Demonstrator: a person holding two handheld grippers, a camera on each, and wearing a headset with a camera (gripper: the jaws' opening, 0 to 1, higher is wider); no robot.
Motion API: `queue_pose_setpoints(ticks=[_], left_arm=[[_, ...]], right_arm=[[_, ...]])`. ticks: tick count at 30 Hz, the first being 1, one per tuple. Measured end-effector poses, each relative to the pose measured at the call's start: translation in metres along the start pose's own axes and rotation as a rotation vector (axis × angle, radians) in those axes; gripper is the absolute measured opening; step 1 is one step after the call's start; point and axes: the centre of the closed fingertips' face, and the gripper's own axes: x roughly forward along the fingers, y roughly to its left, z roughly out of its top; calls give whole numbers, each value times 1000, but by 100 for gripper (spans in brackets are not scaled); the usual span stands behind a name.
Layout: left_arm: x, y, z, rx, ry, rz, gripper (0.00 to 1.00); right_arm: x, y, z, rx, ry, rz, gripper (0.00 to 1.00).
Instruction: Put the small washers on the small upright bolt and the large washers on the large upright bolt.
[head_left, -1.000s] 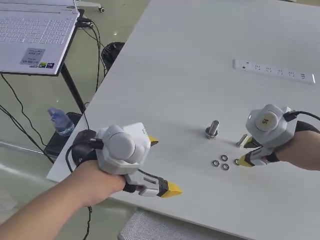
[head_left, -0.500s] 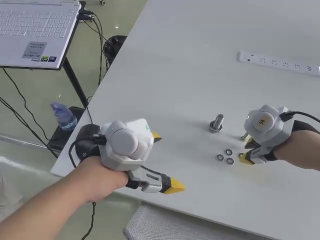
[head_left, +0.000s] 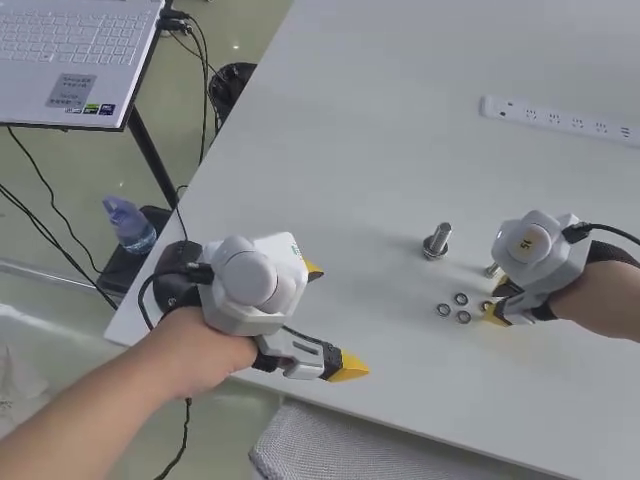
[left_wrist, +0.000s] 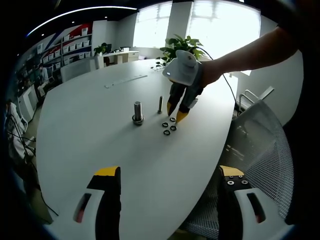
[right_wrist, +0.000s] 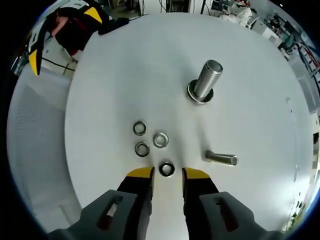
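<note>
4 washers (right_wrist: 160, 139) lie loose on the bench (right_wrist: 125, 75) near 1 large upright bolt (right_wrist: 205, 80) and 1 small upright bolt (right_wrist: 221, 158). The nearest washer (right_wrist: 166, 169) sits between the tips of the right tongs (right_wrist: 167, 173), jaws narrowly apart, apparently not gripping it. The left tongs (left_wrist: 169, 172) gape wide, holding nothing.

- An open-plan office or lab, seen around a large white oval counter (head_left: 380, 120).
- A white power strip (head_left: 560, 118) lies on the counter, and an open laptop (head_left: 70, 55) sits on a stand beside it.
- A grey mesh office chair (left_wrist: 260, 145) stands at the counter's edge.
- Further back are bright windows (left_wrist: 220, 22), a potted plant (left_wrist: 181, 47) and more desks (left_wrist: 117, 55).
</note>
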Motion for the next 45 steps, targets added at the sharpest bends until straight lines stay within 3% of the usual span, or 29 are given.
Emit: queue_pose_setpoints(ticks=[15,23,29,45], left_arm=[[-1,-3,-3,-5,0,-1,77],[-1,-5,-2,-3,-1,1,77],[-2,-6,-3,-3,1,3,77],[-3,-9,-5,-7,4,6,76]], right_arm=[[1,4,0,-37,24,-11,14],[3,1,0,0,56,-18,13],[3,0,-1,41,37,-3,12],[-3,0,-2,53,28,3,12]])
